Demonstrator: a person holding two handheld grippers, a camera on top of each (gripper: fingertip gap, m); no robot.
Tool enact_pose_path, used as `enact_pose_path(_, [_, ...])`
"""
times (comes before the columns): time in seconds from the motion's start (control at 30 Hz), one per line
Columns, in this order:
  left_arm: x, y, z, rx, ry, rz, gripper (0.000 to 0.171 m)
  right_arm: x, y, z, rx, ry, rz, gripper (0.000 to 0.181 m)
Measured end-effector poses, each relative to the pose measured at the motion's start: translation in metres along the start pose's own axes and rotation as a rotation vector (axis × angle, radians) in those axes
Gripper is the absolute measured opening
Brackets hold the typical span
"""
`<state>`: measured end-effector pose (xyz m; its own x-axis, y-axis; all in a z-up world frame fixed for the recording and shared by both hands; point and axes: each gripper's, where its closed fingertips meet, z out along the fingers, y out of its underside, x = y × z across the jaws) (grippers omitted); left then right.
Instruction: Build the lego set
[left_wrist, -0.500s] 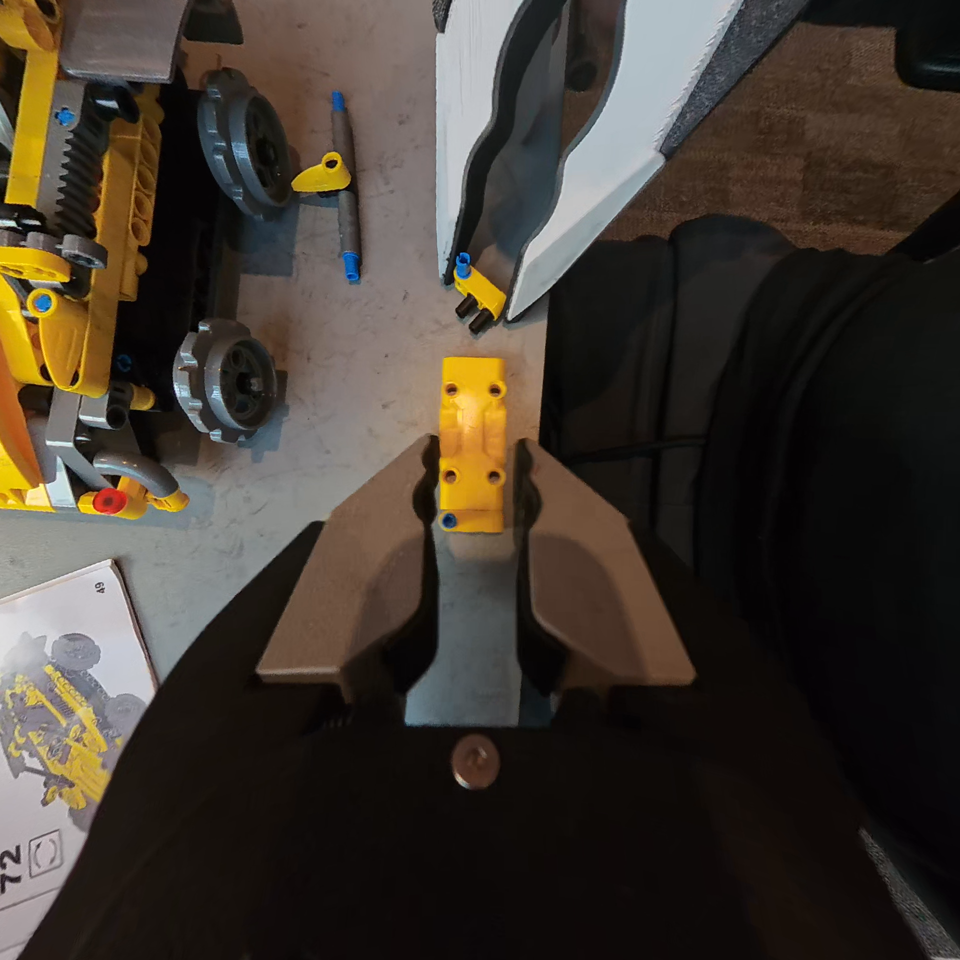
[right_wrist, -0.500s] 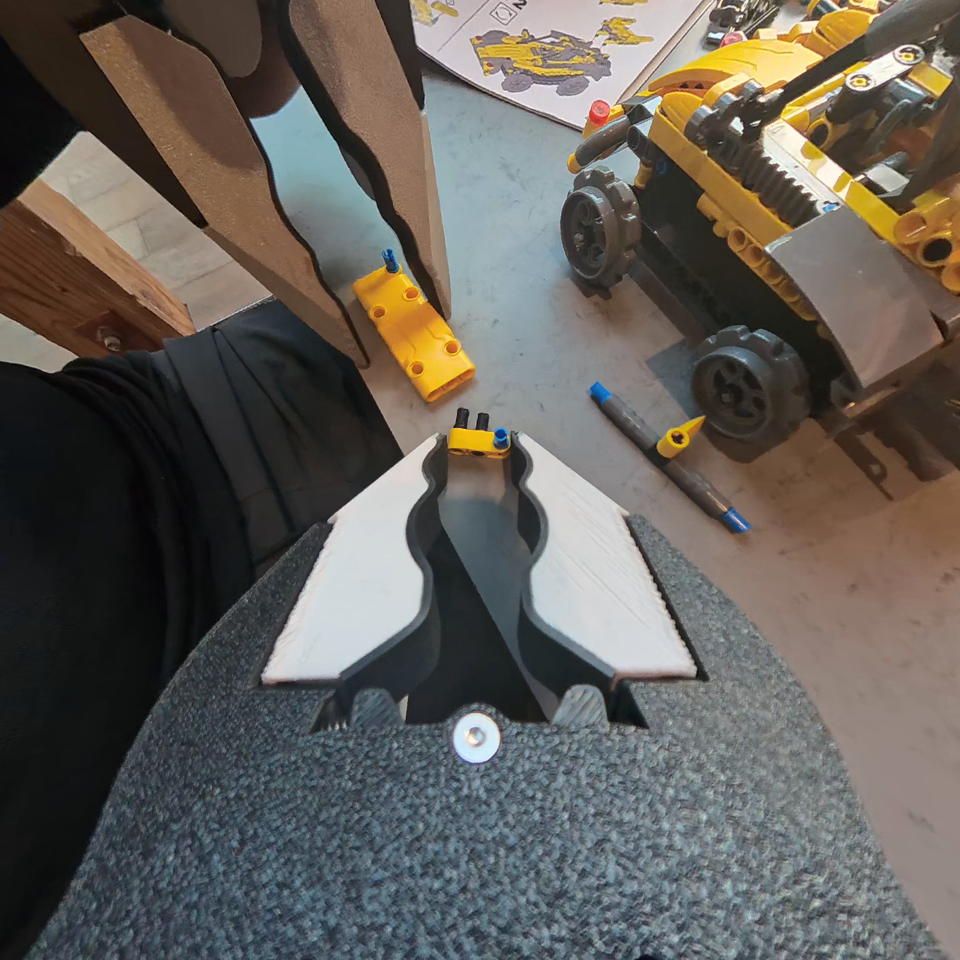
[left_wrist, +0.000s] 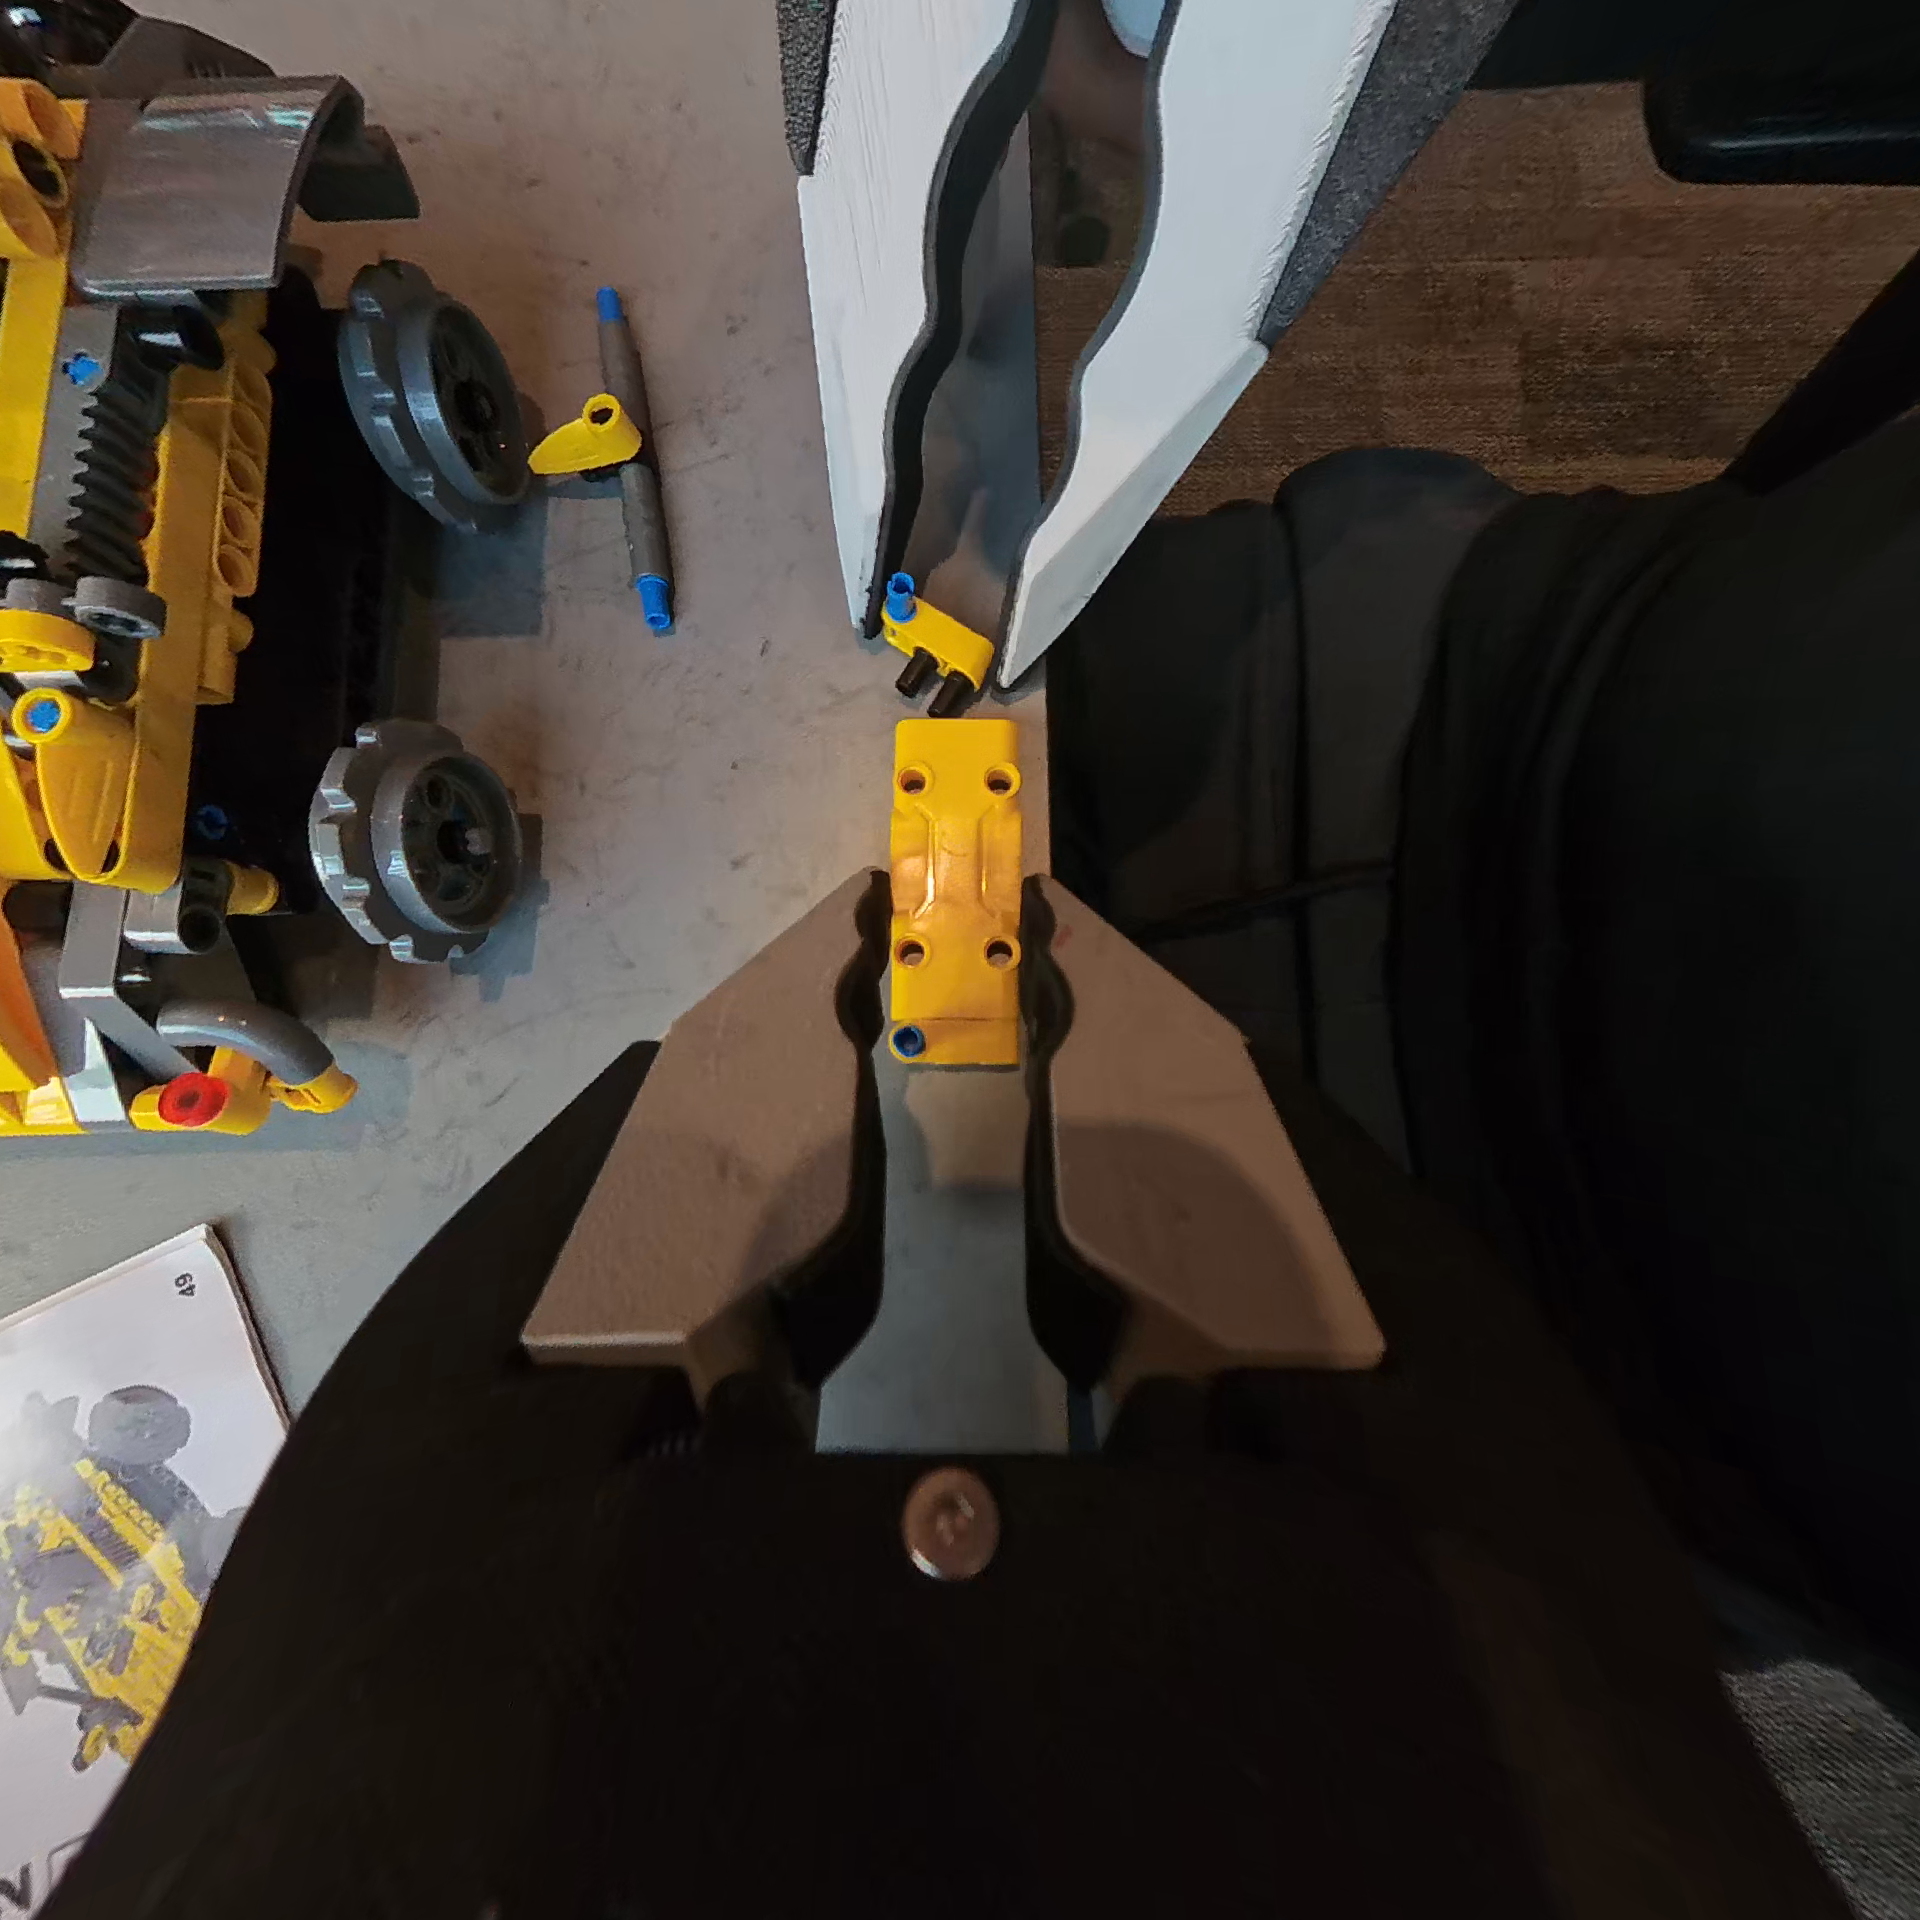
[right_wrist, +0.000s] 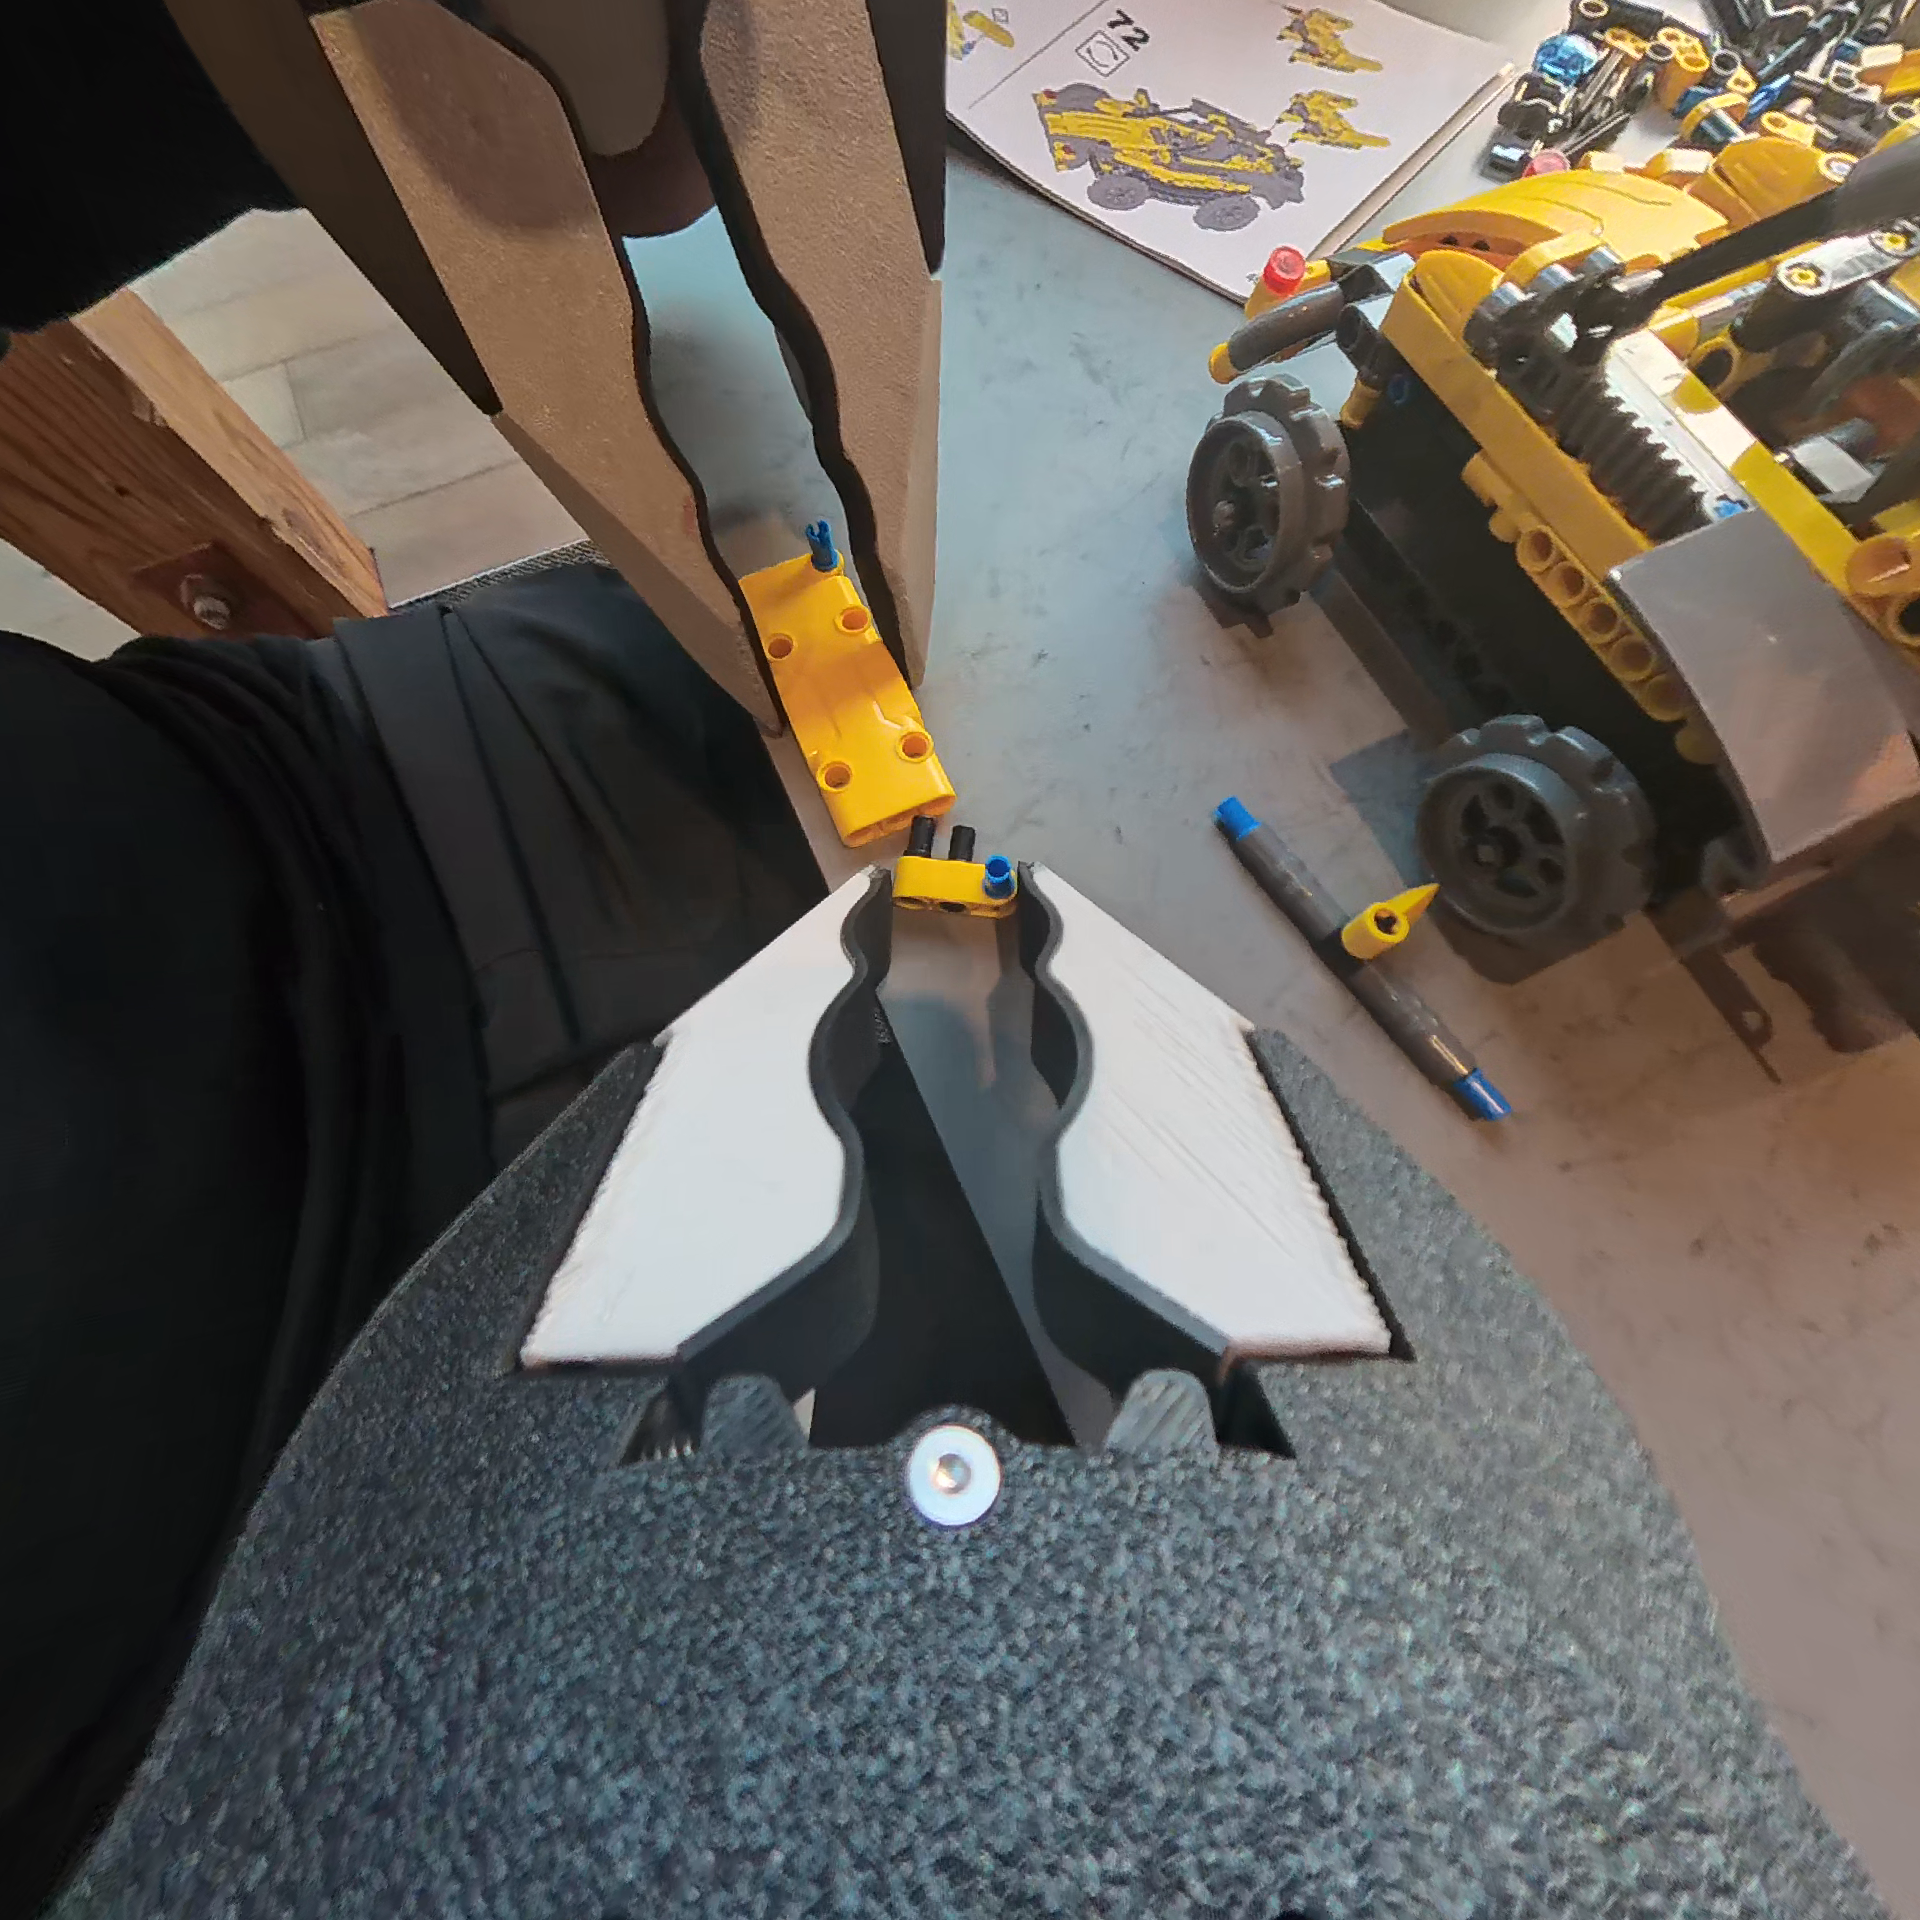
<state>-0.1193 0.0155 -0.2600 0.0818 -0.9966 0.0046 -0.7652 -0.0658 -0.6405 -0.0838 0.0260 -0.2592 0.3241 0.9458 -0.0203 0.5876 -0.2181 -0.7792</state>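
While the left gripper (left_wrist: 954, 914) clamps a yellow panel (left_wrist: 956, 883) between its brown fingertips, the right gripper (right_wrist: 954, 883) pinches a small yellow connector (right_wrist: 951, 883) at its white tips, black pins just short of the panel's end.

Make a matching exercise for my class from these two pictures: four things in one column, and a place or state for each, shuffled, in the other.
Things
1. yellow panel piece
2. small yellow connector with two black pins
3. grey axle with blue ends
4. instruction booklet

Places or states
A. lying loose on the table beside the model vehicle's wheels, a yellow cam piece on it
B. gripped at the tips of the white tongs
C. open flat near the table edge, showing a yellow vehicle
D. between the tan tongs' fingers, a blue pin at one end

Pairs: 1-D, 2-B, 3-A, 4-C
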Motion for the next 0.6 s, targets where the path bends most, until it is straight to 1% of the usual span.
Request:
enact_pose_path(0.17, [0.0,0.001,0.0,-0.004,0.0,-0.004,0.022,-0.002,0.002,-0.003,-0.018,-0.014,-0.033,0.024])
enact_pose_path(0.37, [0.0,0.0,0.0,0.028,0.009,0.011,0.022,-0.009,0.001,-0.002,-0.02,-0.05,-0.042,0.023])
enact_pose_path(0.6, [0.001,0.001,-0.002,0.059,0.031,0.031,0.021,-0.013,0.0,0.001,-0.001,-0.078,-0.018,0.023])
